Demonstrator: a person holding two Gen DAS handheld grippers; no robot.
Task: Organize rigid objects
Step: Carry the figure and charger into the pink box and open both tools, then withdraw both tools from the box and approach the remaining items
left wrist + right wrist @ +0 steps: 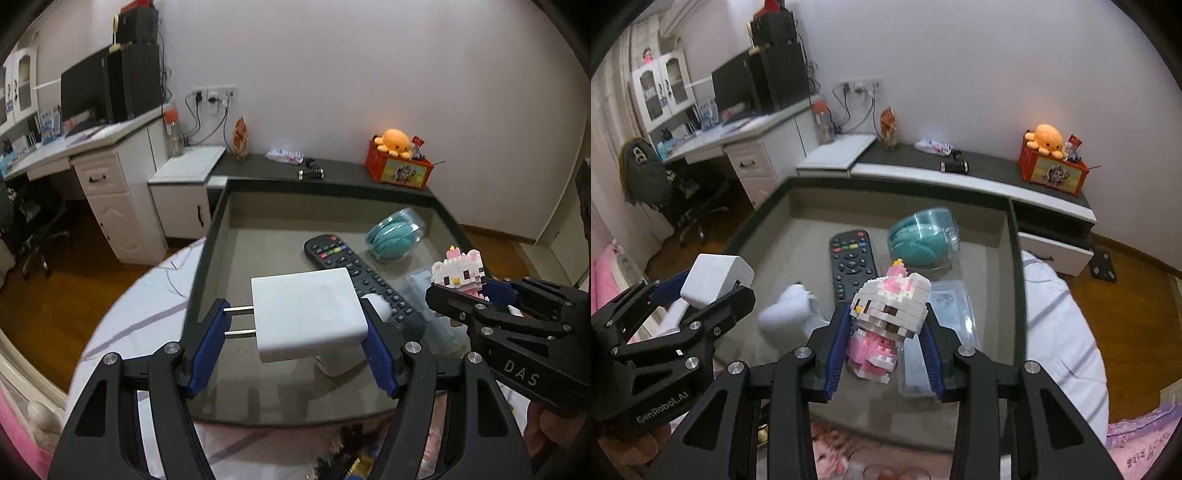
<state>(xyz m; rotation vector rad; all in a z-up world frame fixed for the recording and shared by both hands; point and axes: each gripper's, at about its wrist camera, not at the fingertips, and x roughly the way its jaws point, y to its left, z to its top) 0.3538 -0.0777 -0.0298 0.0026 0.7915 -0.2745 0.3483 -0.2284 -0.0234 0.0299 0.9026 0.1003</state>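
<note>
My left gripper (295,328) is shut on a white plug-in charger (306,314), its two metal prongs pressed against the left pad. It hangs over the grey storage tray (218,214). My right gripper (884,341) is shut on a white and pink brick-built cat figure (886,314), also above the tray (1015,236). In the tray lie a black remote control (343,258), teal headphones in a clear case (395,236) and a white object (790,310). The right gripper (480,299) shows at the right of the left wrist view, and the left gripper (713,291) at the left of the right wrist view.
A clear plastic box (945,314) lies in the tray's right part. Behind the tray runs a low dark shelf (332,173) with an orange box and plush octopus (397,142). A white desk with a monitor (85,96) stands at the left. Patterned bedding (1063,332) surrounds the tray.
</note>
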